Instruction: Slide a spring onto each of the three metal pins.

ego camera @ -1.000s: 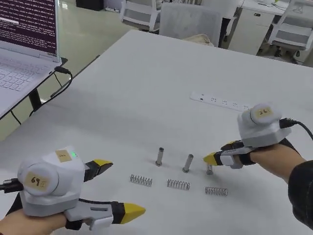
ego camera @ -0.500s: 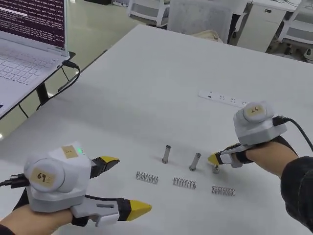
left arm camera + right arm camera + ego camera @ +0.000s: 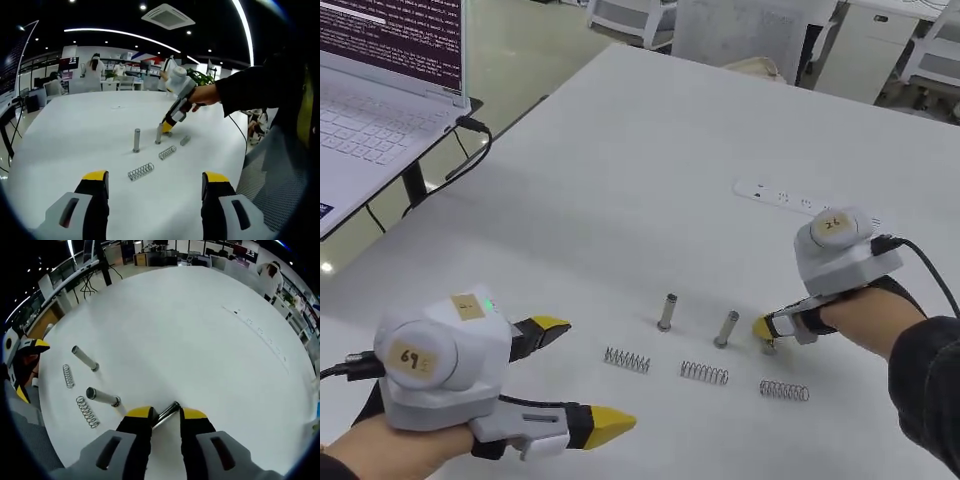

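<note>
Head view, query: where are the pins and springs?

Reply: Three metal pins stand in a row on the white table [image 3: 650, 180]. The left pin [image 3: 667, 311] and middle pin [image 3: 727, 328] stand upright and free. The right pin [image 3: 770, 345] is at the tip of the right gripper [image 3: 765, 328]. Three springs lie flat in a second row on the person's side of the pins: left spring [image 3: 627, 360], middle spring [image 3: 704, 373] and right spring [image 3: 785, 391]. Each lies near one pin but apart from it.

Query: state of the jaws?

Reply: In the right gripper view the yellow-tipped jaws are clenched on the right pin, which lies between the tips and touches both. The left gripper [image 3: 592, 375] is low at the near left, well apart from the parts. Its jaws are released, spread wide and hold nothing. In the left gripper view the springs and pins lie ahead, between the two tips.

Query: surroundings?

Reply: A white power strip [image 3: 790, 200] lies on the table beyond the pins. An open laptop [image 3: 380, 90] sits at the far left.
</note>
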